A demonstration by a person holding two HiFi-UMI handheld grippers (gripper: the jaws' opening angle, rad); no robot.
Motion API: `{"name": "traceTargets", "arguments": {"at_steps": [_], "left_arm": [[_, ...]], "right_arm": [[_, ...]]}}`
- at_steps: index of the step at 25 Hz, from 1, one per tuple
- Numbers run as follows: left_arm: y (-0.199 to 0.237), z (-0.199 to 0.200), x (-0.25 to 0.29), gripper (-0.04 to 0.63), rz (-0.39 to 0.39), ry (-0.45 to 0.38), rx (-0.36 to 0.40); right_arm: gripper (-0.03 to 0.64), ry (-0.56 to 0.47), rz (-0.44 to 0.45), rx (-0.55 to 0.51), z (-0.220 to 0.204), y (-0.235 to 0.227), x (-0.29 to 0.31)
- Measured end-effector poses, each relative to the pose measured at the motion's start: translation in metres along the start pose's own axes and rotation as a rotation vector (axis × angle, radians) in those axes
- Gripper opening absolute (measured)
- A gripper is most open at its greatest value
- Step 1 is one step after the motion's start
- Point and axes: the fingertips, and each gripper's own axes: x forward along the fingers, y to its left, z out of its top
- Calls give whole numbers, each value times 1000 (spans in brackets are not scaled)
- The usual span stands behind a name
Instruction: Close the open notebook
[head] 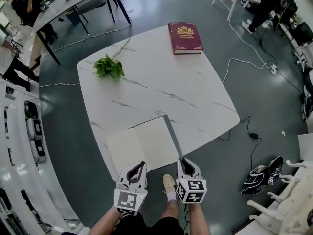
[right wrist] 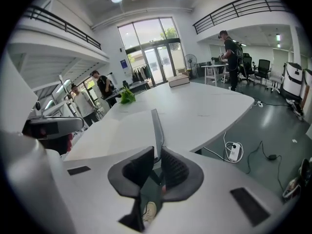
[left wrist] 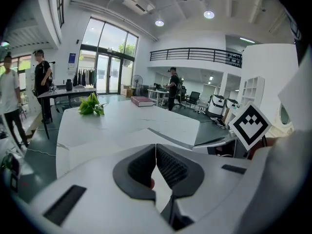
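Note:
The open notebook (head: pixel 142 146) lies at the near edge of the white marble table (head: pixel 161 82), its pale pages facing up. Its grey right cover (head: pixel 172 136) stands raised on edge. My right gripper (head: pixel 182 160) is shut on the near end of that cover (right wrist: pixel 156 130), which stands upright between the pads in the right gripper view (right wrist: pixel 157 165). My left gripper (head: pixel 140 164) is at the notebook's near edge, under the left page. Its jaws (left wrist: pixel 156 152) meet at the tips. I cannot tell whether a page is pinched there.
A dark red book (head: pixel 185 37) lies at the table's far edge, and a green leafy sprig (head: pixel 108 66) at the far left. On the floor are cables and a power strip (head: pixel 273 68) at right and a dark bag (head: pixel 261 175). White shelving (head: pixel 19 131) stands at left. People stand at other tables.

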Motion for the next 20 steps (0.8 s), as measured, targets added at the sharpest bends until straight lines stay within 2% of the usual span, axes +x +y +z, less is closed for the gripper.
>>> {"name": "traceTargets", "arguments": {"at_steps": [7,10,20], "left_arm": [[4,5,-22,25,37,-36,-16],[8,10,-31,25,63,-77,-26],[14,16,-69,25,146,-101,-50]], "right_arm": [[41,-20,5,-32,9,11,-14],[35,-30,20,-36,14,17,-20],[25,-93,91,-74,30,47,-48]]}}
